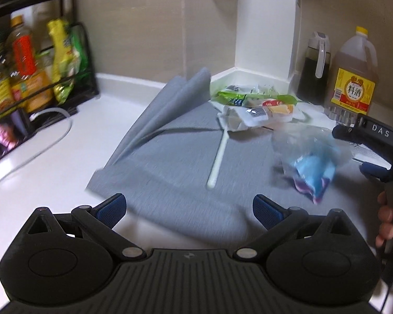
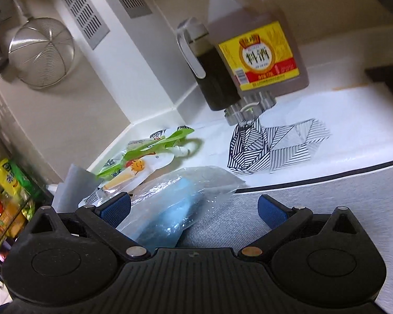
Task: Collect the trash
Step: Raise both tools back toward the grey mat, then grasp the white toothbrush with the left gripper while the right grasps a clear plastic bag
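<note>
White countertop (image 1: 52, 157), grey mat (image 1: 170, 157), beige tiled wall (image 1: 144, 26), spice rack (image 1: 26, 78), both tools spread wide, left tool (image 1: 188, 210), right tool (image 2: 194, 210).

Black ribbed left gripper (image 1: 189, 210), blue pads, silver pivot screws, right gripper (image 1: 353, 149) marked DAS
</note>
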`<state>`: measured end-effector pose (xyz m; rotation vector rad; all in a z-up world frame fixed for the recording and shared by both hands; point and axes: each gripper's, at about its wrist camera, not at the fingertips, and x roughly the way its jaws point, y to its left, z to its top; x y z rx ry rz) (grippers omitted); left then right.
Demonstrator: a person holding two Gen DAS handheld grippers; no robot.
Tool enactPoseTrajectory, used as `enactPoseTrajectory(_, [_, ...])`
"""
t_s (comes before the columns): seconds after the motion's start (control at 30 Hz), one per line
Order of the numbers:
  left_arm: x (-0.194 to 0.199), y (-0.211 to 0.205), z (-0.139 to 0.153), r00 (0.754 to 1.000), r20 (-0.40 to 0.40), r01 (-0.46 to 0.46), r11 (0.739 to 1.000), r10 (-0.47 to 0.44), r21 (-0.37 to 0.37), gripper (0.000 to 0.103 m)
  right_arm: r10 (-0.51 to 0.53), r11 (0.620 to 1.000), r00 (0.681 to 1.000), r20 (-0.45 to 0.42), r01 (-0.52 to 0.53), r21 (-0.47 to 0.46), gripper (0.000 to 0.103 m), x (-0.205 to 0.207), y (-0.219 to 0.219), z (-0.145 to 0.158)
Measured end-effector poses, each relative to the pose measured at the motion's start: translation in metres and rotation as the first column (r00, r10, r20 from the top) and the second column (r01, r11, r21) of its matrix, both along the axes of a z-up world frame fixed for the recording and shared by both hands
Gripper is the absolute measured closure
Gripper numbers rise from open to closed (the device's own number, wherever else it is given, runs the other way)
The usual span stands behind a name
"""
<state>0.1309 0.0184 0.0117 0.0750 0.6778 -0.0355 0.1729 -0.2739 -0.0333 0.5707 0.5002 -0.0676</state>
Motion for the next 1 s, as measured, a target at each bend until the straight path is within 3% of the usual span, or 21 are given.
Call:
enactPoseTrajectory(0.2, [0.042, -0.020, -0.010, 0.999, -0.021, 0.026, 0.999, -0.025, 0.033, 0.000, 0.051, 0.999, 0.998, 0.032, -0.051, 0.006, 0.000, 0.009, 0.008, -0.004])
enactPoseTrajectory(0.57, [0.075, -0.038, -0.029, 0.997, -0.063, 0.053, 0.998, -0.050, 0.047, 0.000, 0.084, 0.996, 0.994, 0.073, -0.087, 0.034, 0.004, 0.009, 0.006, -0.001])
enactPoseTrajectory(0.6, [0.077, -0.039, -0.031, 0.996, -0.072, 0.055, 0.997, -0.052, 0.050, 0.000, 0.092, 0.995, 0.993, 0.077, -0.095, 0.039, 0.011, 0.009, 0.006, -0.001])
enactPoseTrajectory(0.63, [0.080, -0.041, -0.033, 0.995, -0.086, 0.062, 0.997, -0.058, 0.054, 0.000, 0.096, 0.994, 0.992, 0.083, -0.100, 0.040, 0.028, 0.008, 0.006, -0.001])
enactPoseTrajectory(0.67, [0.082, -0.043, -0.035, 0.993, -0.099, 0.071, 0.996, -0.065, 0.057, 0.000, 0.101, 0.994, 0.991, 0.088, -0.104, 0.034, 0.039, 0.008, 0.006, 0.000])
enactPoseTrajectory(0.73, [0.085, -0.045, -0.035, 0.991, -0.106, 0.086, 0.995, -0.080, 0.052, 0.000, 0.099, 0.995, 0.990, 0.102, -0.100, 0.011, 0.079, 0.005, 0.008, 0.002])
enactPoseTrajectory(0.8, [0.089, -0.046, -0.034, 0.986, -0.130, 0.109, 0.994, -0.105, 0.026, 0.000, 0.093, 0.996, 0.986, 0.135, -0.094, 0.003, 0.094, 0.001, 0.007, 0.004])
enactPoseTrajectory(0.93, [0.089, -0.045, -0.032, 0.990, -0.103, 0.099, 0.995, -0.098, 0.010, 0.003, 0.038, 0.999, 0.974, 0.225, -0.039, -0.001, 0.097, -0.009, 0.000, 0.012])
enactPoseTrajectory(0.97, [0.090, -0.043, -0.031, 0.990, -0.097, 0.100, 0.995, -0.099, 0.003, 0.007, 0.023, 1.000, 0.968, 0.250, -0.025, 0.005, 0.097, -0.012, -0.002, 0.015])
enactPoseTrajectory(1.0, [0.092, -0.042, -0.031, 0.990, -0.099, 0.101, 0.995, -0.102, -0.010, 0.020, 0.006, 1.000, 0.962, 0.271, -0.009, 0.010, 0.097, -0.015, -0.005, 0.016])
